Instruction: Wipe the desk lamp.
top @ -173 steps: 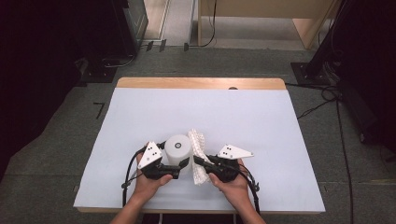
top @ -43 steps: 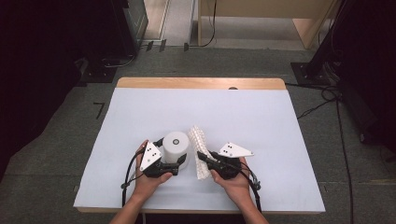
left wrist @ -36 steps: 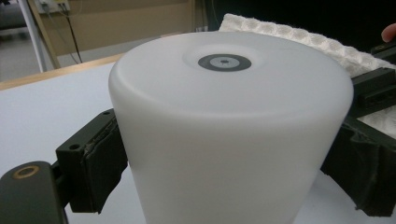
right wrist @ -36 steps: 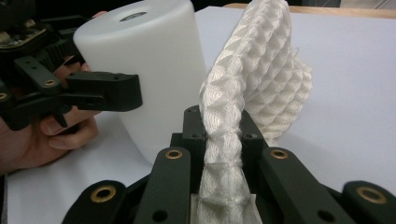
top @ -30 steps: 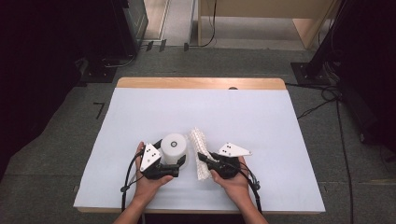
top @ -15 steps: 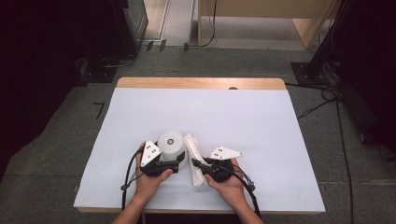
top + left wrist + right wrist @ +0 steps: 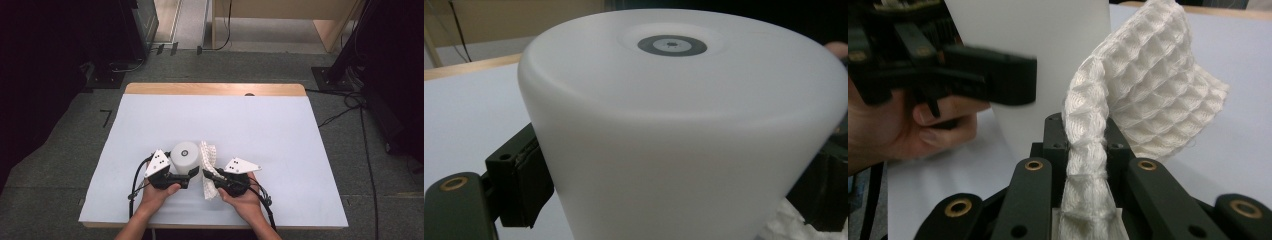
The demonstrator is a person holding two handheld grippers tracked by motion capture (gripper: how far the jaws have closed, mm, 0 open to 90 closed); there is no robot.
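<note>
A white, cup-shaped container (image 7: 186, 153) stands upside down on the white table (image 7: 260, 125) near its front edge. My left gripper (image 7: 188, 169) is shut on its sides. In the left gripper view the container (image 7: 674, 125) sits between the black pads (image 7: 521, 185) of that gripper (image 7: 671, 195). A white waffle-weave cloth (image 7: 208, 156) hangs right beside the container. My right gripper (image 7: 209, 175) is shut on it. The right gripper view shows the cloth (image 7: 1143, 85) bunched between the jaws of that gripper (image 7: 1085, 145), with the container (image 7: 1048, 30) and the left gripper (image 7: 993, 72) just behind.
A bare wooden strip (image 7: 215, 89) runs along the table's far edge. Grey floor, cables (image 7: 350, 107) and dark equipment surround the table. The far half and both sides of the table top are open room.
Over the last second the right gripper has edged slightly left with the cloth, closer to the container. The left gripper and the container have stayed put.
</note>
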